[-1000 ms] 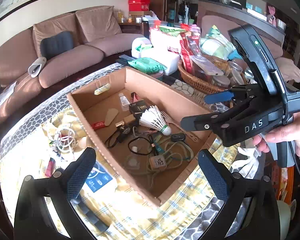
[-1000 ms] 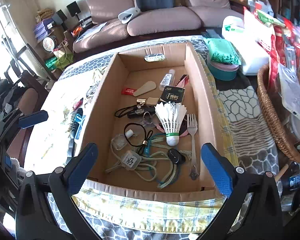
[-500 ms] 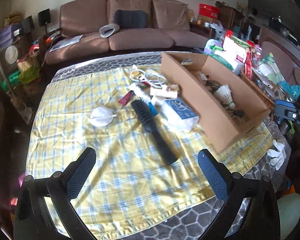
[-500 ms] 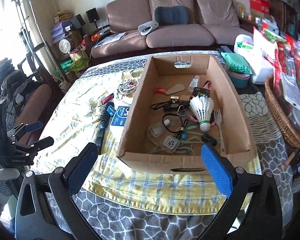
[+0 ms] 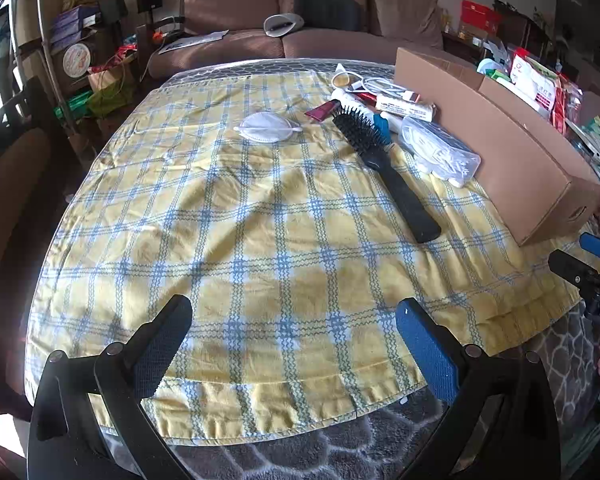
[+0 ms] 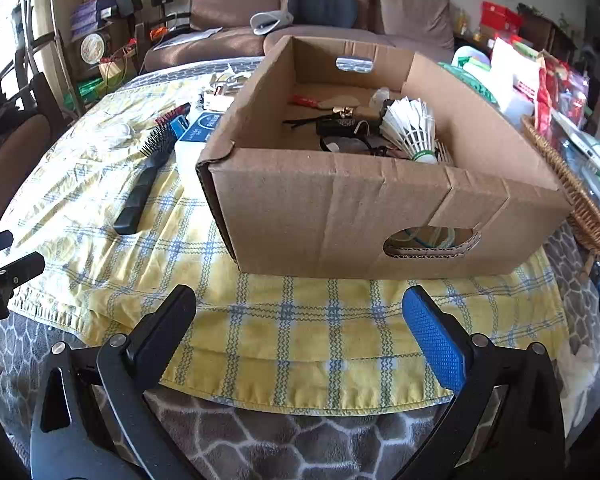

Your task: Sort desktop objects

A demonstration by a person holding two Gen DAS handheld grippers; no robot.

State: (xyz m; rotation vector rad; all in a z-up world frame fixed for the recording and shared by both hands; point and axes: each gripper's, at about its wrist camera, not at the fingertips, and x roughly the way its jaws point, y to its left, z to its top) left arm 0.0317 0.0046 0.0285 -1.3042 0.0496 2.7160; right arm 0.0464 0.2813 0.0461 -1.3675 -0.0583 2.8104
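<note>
Clearly the sorting is only partly done: the cardboard box (image 6: 340, 208) already holds a shuttlecock (image 6: 412, 128) and small oddments, while a black hairbrush (image 5: 384, 160), a white mask (image 5: 266, 128) and a clear plastic case (image 5: 440, 152) lie on the cloth beside it. Both the left gripper (image 5: 292, 344) and right gripper (image 6: 300, 336) hang agape, empty, short of the box.

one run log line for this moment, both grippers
left gripper open, empty | right gripper open, empty | hairbrush on cloth | shuttlecock in box
</note>
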